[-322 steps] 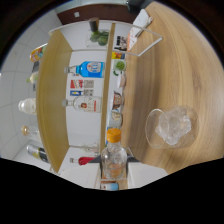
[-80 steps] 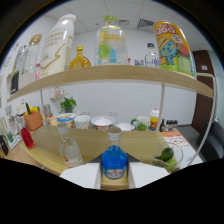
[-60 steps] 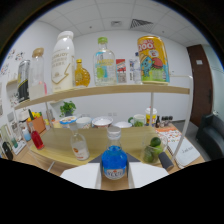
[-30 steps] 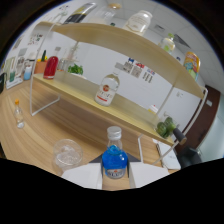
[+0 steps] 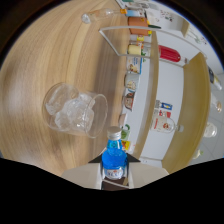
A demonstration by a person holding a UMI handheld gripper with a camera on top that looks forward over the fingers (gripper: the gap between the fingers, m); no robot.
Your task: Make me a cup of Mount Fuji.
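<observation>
Spanning the left half of the frame, the wooden counter (image 5: 60, 60) appears strongly tilted, its grain running top to bottom. At centre left sits a clear glass (image 5: 75, 109) filled with ice cubes; it lies on the counter surface just above and to the left of the tongs (image 5: 115, 172), apart from them.

At bottom centre the tongs are clenched on a small bottle of blue liquid (image 5: 113, 157): both pale fingers (image 5: 87, 175) press its lower body from either side. The bottle has a silver cap, pointing toward the upper part of the frame, and a label low on its body, too small to read. Its cap lies near the rim of the ice glass without clearly touching it.

At top centre a clear stemmed vessel (image 5: 95, 16) lies across the counter's far edge; its exact type cannot be told.

Right of centre, a wooden shelf unit (image 5: 150, 95) runs top to bottom through the frame. Along it stand several containers: an orange-capped jar (image 5: 135, 22), a red bottle (image 5: 170, 53), pale jars (image 5: 132, 65), and a clear bottle with a red-and-white label (image 5: 162, 122). Something green (image 5: 125, 131) shows close to the blue bottle's cap. Labels are unreadable.
</observation>
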